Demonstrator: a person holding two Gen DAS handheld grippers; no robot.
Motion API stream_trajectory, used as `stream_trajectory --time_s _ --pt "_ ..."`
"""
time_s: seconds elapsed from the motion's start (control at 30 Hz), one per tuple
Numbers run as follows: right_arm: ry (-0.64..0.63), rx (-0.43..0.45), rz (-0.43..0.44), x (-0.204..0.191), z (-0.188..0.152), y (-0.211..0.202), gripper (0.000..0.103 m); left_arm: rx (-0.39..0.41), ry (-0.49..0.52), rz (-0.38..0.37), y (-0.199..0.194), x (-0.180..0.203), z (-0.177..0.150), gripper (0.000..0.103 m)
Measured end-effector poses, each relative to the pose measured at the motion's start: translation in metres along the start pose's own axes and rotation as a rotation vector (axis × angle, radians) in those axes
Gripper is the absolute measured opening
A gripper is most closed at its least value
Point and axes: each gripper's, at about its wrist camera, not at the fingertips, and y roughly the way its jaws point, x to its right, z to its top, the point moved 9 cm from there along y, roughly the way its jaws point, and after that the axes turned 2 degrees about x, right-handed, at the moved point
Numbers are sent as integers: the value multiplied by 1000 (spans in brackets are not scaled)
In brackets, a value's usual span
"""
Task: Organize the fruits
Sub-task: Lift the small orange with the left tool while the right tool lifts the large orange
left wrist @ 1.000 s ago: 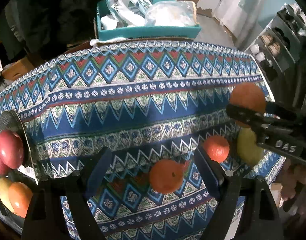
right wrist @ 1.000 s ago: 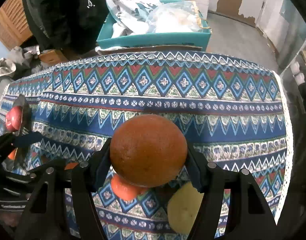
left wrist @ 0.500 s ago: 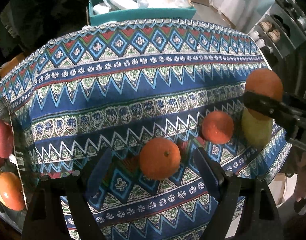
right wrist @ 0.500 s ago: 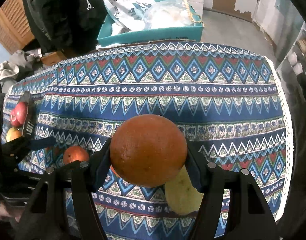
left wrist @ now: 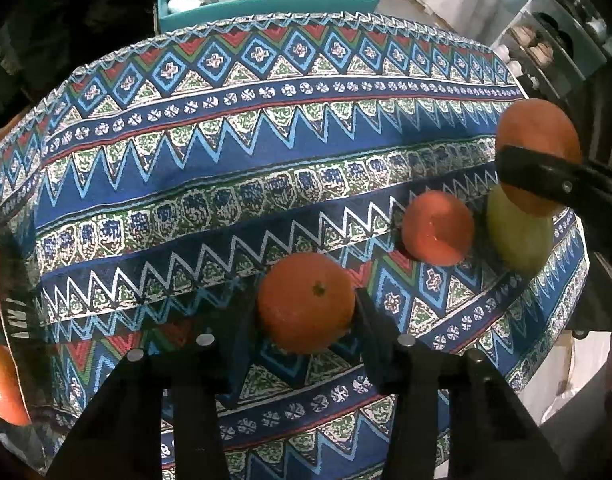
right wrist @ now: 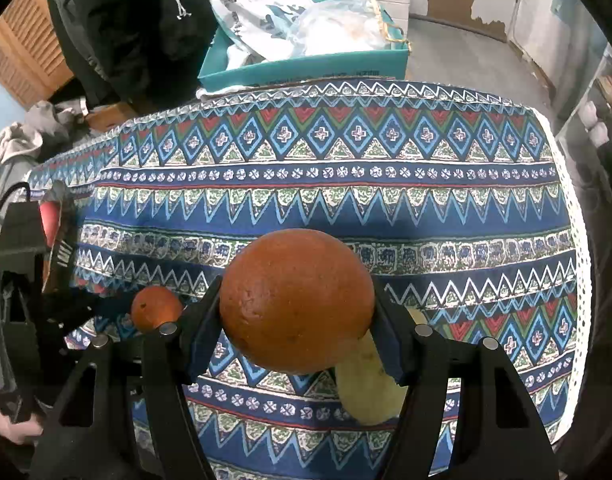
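Near the table's front edge, a small orange (left wrist: 306,302) sits between my left gripper (left wrist: 302,320)'s narrowing fingers; my right gripper (right wrist: 296,320) grips a big orange (right wrist: 297,300).

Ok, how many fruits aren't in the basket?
4: small orange between the left gripper's fingers, red fruit and yellow fruit on the cloth, big orange in the right gripper. Others may be hidden.

Round orange fruits: three. One large dull-orange fruit (right wrist: 296,300), one bright orange with a stem dimple (left wrist: 306,302), and one smooth red-orange fruit (left wrist: 437,229).

Yellow-green pear-shaped fruits (left wrist: 519,236): one.

Partly visible fruits at the left edge: one orange-red fruit (left wrist: 4,386); further red ones cannot be counted.
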Motion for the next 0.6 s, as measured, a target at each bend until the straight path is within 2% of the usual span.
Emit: stream_trajectory --time_s 0.6 --pt "-20 60 9 -18 10 -21 67 158 28 26 -64 -2 21 46"
